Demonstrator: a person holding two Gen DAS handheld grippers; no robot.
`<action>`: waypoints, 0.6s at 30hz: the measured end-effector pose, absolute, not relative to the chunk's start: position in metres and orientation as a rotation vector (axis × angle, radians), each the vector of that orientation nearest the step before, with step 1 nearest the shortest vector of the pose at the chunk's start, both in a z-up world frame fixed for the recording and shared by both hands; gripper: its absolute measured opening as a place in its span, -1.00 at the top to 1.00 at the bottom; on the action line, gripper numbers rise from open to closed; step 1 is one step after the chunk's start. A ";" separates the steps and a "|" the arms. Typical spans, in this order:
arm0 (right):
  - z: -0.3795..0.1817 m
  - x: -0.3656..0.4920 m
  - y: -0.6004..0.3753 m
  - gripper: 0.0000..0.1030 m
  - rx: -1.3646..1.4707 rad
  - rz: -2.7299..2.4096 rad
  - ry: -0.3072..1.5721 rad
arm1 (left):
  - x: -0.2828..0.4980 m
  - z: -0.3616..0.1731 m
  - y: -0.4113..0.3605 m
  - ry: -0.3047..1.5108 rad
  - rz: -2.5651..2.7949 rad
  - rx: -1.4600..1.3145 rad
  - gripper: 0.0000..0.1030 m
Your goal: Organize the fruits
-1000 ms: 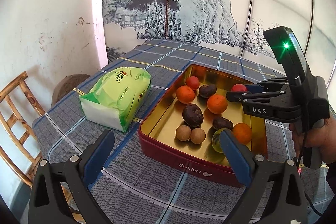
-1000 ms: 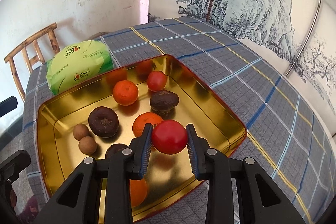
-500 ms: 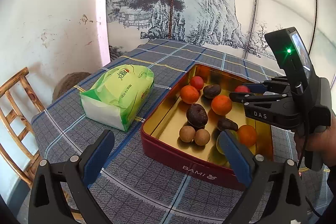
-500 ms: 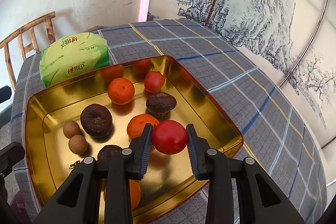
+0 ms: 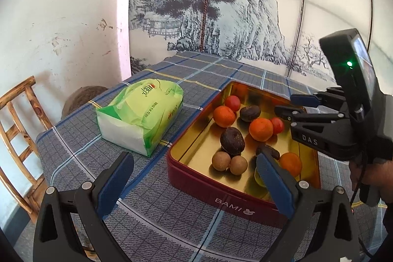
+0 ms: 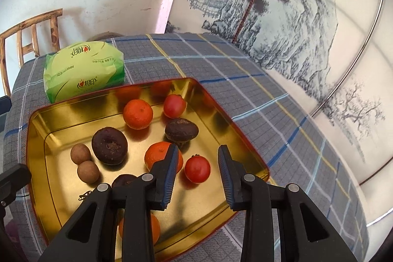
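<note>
Red metal tin w/ gold inside [image 6: 39, 188], "BAMI" on its near wall, sits on the desk w/ grey-blue plaid cloth [image 6: 245, 80]. Right claw [image 6: 197, 165] hangs over the tin's right-near part, jaws just been opening, now apart w/ gaps both sides of the small red round tomato-like fruit [image 6: 197, 169]; fruit lies on the tin floor between the pads, not gripped. Same fruit in left view [image 5: 277, 125], just beside an orange mandarin [image 5: 260, 129].

Rest of tin contents, right view: second red fruit [image 6: 174, 105] at far side, mandarin [image 6: 137, 114] left of it, dark brown wrinkled fruit [image 6: 181, 130] mid, bigger dark purple-brown round fruit [image 6: 109, 146] left of centre, two small tan round longan-like fruits [image 6: 80, 153] at left, touching or nearly so. Another mandarin [image 6: 157, 154] partly behind the left finger, one more orange [image 6: 147, 227] near edge under the claw body, a further dark fruit [image 6: 124, 180] half hidden. Greenish fruit behind the left claw's pad in left view, can't ID.

Left claw [image 5: 194, 178] held over the desk at the tin's near-left corner, jaws wide apart, nothing between the pads. A hand [image 5: 368, 176] grips the right tool's handle at far right.

Green plastic tissue pack [image 5: 142, 112] lies on the cloth left of the tin, apart from it. Wooden chair [image 5: 14, 139] stands past the desk's left edge.
</note>
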State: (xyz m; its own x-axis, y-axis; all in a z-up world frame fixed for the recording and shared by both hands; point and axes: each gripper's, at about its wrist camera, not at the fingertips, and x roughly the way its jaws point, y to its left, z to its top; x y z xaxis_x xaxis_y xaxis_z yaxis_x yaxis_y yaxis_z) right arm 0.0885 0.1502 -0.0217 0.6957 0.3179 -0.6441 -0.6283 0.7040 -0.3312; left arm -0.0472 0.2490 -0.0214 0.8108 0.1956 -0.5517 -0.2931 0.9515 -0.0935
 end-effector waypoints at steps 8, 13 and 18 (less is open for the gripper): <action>0.004 0.056 0.142 0.03 -0.570 0.521 0.490 | -0.058 -0.004 0.246 0.517 0.302 -0.157 -0.92; 0.029 0.031 0.121 -0.22 -0.513 0.475 0.410 | -0.069 0.016 0.241 0.456 0.341 -0.127 -0.92; 0.051 0.012 0.087 -0.55 -0.367 0.426 0.358 | -0.082 0.041 0.234 0.374 0.373 -0.113 -0.96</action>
